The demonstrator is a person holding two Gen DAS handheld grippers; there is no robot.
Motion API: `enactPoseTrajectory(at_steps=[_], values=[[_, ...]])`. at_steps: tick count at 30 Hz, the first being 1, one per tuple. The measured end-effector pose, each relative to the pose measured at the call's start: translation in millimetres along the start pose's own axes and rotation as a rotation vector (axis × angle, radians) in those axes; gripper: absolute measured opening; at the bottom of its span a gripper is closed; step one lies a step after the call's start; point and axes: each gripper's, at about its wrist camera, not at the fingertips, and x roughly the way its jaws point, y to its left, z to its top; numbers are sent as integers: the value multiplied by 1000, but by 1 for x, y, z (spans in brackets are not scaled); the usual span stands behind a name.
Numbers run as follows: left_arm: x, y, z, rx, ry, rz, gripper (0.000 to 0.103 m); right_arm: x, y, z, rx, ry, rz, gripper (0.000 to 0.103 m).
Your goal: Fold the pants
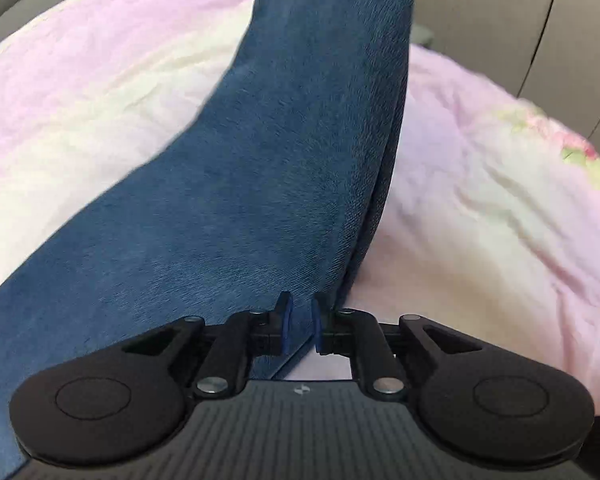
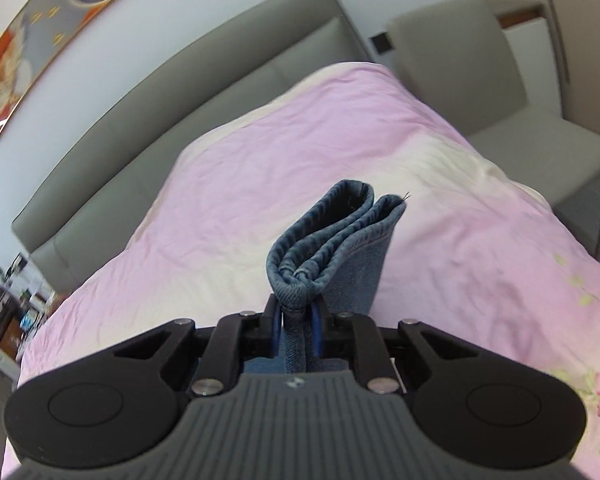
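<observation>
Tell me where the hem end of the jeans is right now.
In the right wrist view the hem end of the jeans stands bunched at centre, pinched in the right claw, lifted above the pink bedsheet with the grey headboard behind.

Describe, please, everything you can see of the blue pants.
The pants are blue denim with a soft twill weave, raised off the pink bedspread. The left tool pinches a fabric edge, the cloth stretching up and away. The right tool is shut on the bunched, stitched hems, which stand above its pads.
</observation>
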Motion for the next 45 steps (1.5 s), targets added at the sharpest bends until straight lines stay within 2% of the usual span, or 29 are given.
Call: enactPoseTrajectory(at_steps=[3,6,12,18,22,25,28,29,32,33,35,37,38,39,40,43,45], values=[[-44,34,-17,-73,-61,-15,15,8,49,-2,-84,18,25,11],[-86,75,-39,-140,-96,4,15,23,96,-14,-149,47,59,11],[-149,157,-82,-290,-126,68,17,64,177,-60,-260,147,114,11],[-150,206,-138,-405,-98,144,20,118,228,-136,-357,284,125,10],[-142,223,-171,-469,-71,123,20,157,238,-194,-415,400,91,8],[-135,228,-186,-513,-66,84,20,172,240,-221,-487,434,56,9],[-127,233,-191,-549,-66,56,23,174,241,-227,-538,456,45,15],[-125,235,-192,-566,-71,51,28,172,243,-227,-545,455,48,19],[-120,242,-201,-637,-100,26,36,159,253,-219,-572,424,81,44],[-118,245,-202,-660,-108,20,36,158,255,-216,-569,415,89,46],[-118,249,-204,-698,-118,11,37,162,260,-208,-523,408,95,46],[-119,251,-206,-723,-124,16,38,173,258,-206,-491,412,62,43],[-120,250,-206,-729,-129,29,38,183,257,-207,-479,429,34,38],[-120,250,-206,-733,-134,43,38,189,255,-209,-463,448,25,23],[-121,249,-207,-739,-137,54,38,197,253,-213,-439,479,26,18],[-120,250,-206,-769,-144,35,38,201,245,-222,-411,495,27,18],[-116,253,-205,-804,-135,-1,38,197,238,-220,-369,491,45,11]])
